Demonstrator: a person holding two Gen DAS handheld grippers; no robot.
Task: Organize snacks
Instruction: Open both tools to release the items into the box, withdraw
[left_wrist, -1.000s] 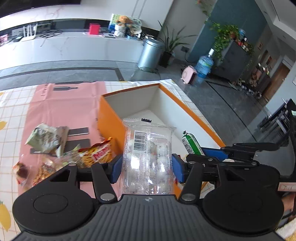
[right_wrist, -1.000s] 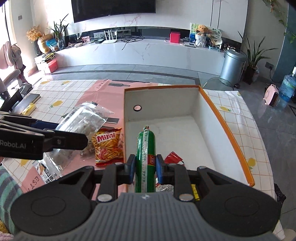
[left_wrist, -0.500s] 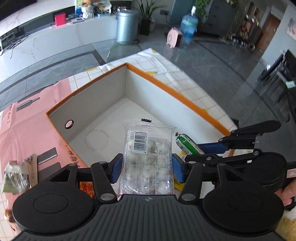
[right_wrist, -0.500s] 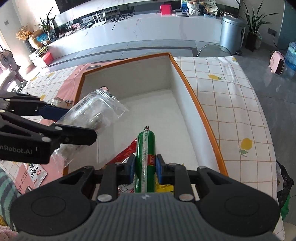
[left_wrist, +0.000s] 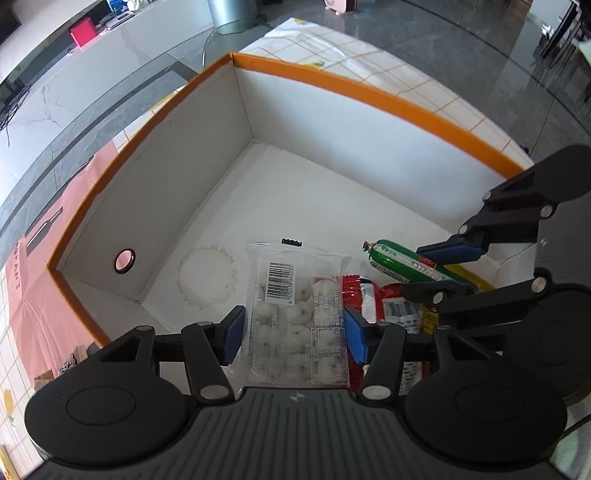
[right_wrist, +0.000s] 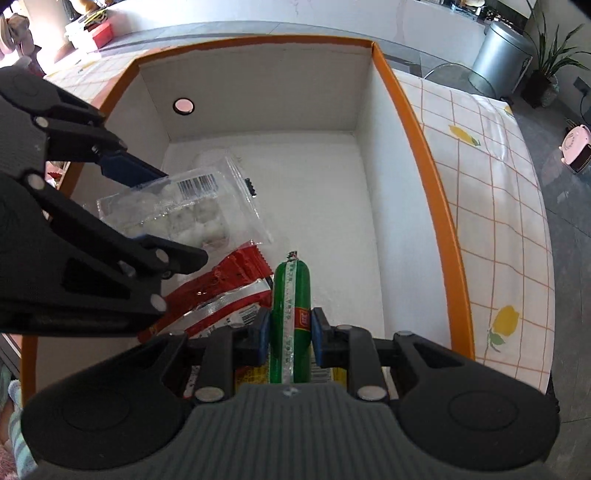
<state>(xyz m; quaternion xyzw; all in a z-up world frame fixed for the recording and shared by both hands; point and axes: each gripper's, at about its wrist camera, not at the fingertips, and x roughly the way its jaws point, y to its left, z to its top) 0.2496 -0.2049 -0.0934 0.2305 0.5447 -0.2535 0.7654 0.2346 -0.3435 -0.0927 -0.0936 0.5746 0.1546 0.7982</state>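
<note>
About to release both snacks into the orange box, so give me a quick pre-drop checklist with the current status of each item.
1. Left gripper grips the clear bag of white candies: ok.
2. Right gripper grips the green sausage: ok.
3. Both snacks are above the inside of the orange box, not its rim: ok.
4. Bare box floor ahead of the red packets for landing: ok.
5. The two grippers are apart, not touching: ok, though close.
6. Height of either snack above the floor: cannot tell.
</note>
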